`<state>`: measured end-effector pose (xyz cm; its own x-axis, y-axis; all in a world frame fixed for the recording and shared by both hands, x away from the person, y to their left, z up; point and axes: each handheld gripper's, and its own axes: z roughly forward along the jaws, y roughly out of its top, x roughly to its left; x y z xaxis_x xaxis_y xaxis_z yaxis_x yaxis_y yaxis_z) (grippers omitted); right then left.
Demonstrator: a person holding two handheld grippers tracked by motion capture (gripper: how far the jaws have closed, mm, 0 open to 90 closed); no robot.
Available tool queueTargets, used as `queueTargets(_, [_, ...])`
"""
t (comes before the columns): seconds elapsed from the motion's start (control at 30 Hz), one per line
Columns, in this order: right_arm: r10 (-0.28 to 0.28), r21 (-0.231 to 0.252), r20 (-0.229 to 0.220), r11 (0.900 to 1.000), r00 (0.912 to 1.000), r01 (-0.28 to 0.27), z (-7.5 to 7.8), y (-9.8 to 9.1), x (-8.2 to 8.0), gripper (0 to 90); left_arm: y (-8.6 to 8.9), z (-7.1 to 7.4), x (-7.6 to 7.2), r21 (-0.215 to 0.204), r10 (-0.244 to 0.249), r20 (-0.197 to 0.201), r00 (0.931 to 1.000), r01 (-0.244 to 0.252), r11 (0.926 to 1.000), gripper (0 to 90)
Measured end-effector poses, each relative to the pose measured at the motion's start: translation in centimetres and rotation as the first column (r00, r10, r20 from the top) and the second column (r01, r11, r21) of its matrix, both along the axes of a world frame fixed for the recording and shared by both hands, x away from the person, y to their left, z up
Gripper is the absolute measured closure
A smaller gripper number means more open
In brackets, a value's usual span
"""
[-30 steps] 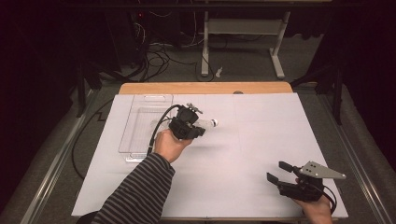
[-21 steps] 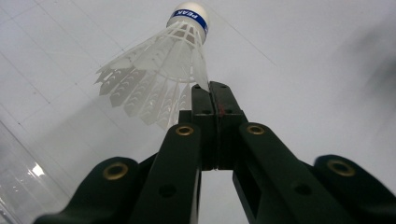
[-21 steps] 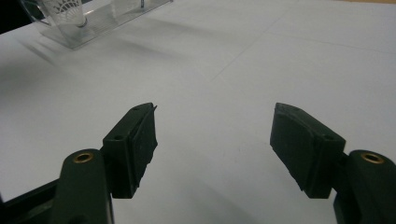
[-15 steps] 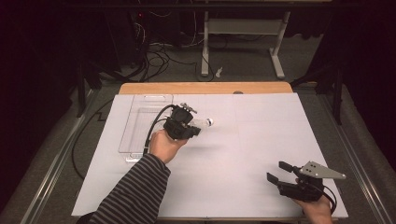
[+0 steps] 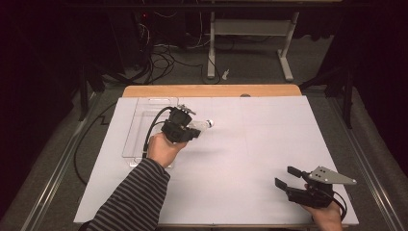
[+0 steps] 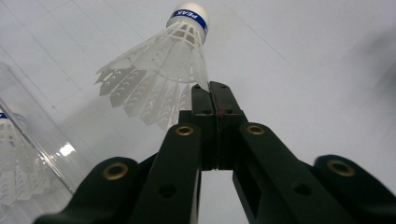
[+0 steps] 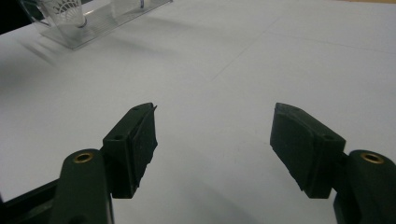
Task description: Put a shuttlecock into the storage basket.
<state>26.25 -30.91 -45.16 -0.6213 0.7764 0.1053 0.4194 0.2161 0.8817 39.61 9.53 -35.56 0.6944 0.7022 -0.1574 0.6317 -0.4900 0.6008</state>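
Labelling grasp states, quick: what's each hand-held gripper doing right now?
Left hand-held gripper: shut on the skirt edge of the shuttlecock.
Right hand-held gripper: open, nothing between the jaws, above the white table.

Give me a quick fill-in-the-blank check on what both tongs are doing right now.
The left tongs are shut on the skirt of a white ____.
The band around the shuttlecock cork is coloured ____.
The right tongs stand ____, with nothing between them.
More shuttlecocks sit in the clear ____ on the white table.

Missing words: shuttlecock; blue; open; tray
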Motion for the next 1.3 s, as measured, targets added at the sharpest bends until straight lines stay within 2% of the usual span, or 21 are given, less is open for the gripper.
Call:
queueTargets(0.43, [0.0, 0.0, 0.0, 1.0, 1.0, 0.0, 0.0, 0.0, 0.0, 31.9, 1.7, 0.2, 0.0, 0.011, 0.034, 0.008, 0.9994, -0.034, 0.9994, 90.0])
queueTargets(0.7, [-0.001, -0.002, -0.002, 1.0, 1.0, 0.001, 0.0, 0.0, 0.0, 31.9, 2.9, 0.5, -0.1, -0.001, 0.059, 0.014, 0.9982, -0.059, 0.9983, 90.0])
queueTargets(1.3, [-0.001, -0.002, -0.002, 1.0, 1.0, 0.001, 0.0, 0.0, 0.0, 31.9, 4.0, 1.0, -0.1, -0.018, 0.08, 0.021, 0.9966, -0.079, 0.9967, 90.0])
